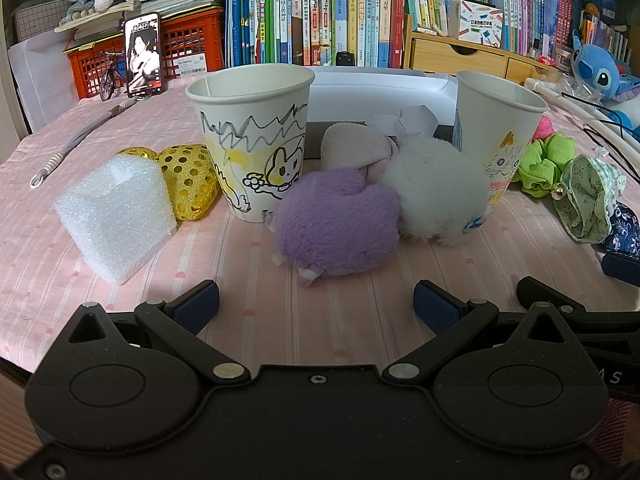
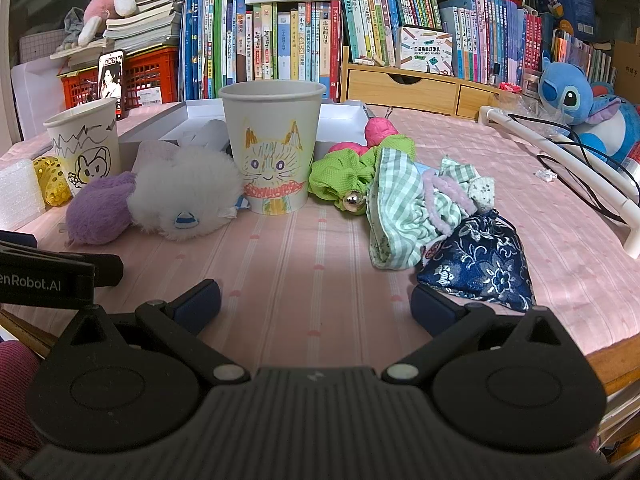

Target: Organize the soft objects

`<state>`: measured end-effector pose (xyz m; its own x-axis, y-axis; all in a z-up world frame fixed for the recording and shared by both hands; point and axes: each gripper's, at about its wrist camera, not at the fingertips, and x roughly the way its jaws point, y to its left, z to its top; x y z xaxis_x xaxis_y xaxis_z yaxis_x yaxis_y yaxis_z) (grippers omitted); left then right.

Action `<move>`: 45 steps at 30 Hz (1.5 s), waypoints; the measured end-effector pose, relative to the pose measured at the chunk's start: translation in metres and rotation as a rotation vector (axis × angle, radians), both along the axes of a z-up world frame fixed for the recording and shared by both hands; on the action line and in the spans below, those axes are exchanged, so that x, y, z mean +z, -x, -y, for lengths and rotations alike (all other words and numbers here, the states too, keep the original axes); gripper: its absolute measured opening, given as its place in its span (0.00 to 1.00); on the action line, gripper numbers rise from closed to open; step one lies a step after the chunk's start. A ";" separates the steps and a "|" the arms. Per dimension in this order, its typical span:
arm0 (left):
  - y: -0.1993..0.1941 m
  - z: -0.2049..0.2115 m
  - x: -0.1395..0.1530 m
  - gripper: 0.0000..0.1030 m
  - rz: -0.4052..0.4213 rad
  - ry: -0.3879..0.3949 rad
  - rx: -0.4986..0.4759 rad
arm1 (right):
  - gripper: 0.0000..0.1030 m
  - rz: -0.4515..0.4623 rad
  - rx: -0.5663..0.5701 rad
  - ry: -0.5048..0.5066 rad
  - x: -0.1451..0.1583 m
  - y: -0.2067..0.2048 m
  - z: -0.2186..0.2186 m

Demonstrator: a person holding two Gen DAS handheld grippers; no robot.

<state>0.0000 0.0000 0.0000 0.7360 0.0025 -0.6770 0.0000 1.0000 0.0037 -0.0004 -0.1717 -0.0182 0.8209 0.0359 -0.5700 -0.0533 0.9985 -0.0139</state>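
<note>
My left tongs (image 1: 316,300) hang low over the desk (image 1: 248,264) with their blue pads spread wide apart and nothing between them; the purple plush (image 1: 340,226) lies just ahead of the gap, slightly to its right, resting on the pink striped cloth and leaning against the white plush (image 1: 436,188) beside it. Behind the purple one stands the cup with the rabbit drawing (image 1: 252,140), and to the left of that cup sit a white foam block (image 1: 116,216) and a gold sequin heart (image 1: 188,184), the two touching. My right tongs (image 2: 316,300) are likewise spread open and empty above bare cloth; the dark blue flowered pouch (image 2: 476,264) lies just beyond the right pad, with the green checked cloth (image 2: 404,212) touching it from behind and a green scrunchie (image 2: 340,174) further back, next to the cup with the cat drawing (image 2: 274,148). On the black body of the other tongs at the left edge of the right view I read "enRobot.AI" (image 2: 30,285). The book spines (image 2: 280,44) carry print too small for me to read.
</note>
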 end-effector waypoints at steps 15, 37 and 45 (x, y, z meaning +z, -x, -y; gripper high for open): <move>0.000 0.000 0.000 1.00 0.001 0.000 0.000 | 1.00 -0.001 -0.001 0.000 0.000 0.000 0.000; 0.002 -0.005 -0.001 1.00 0.015 0.000 -0.028 | 1.00 0.021 0.005 0.002 0.000 0.004 0.000; 0.002 -0.005 -0.001 1.00 0.013 0.005 -0.026 | 1.00 0.035 0.008 -0.009 -0.001 0.006 0.001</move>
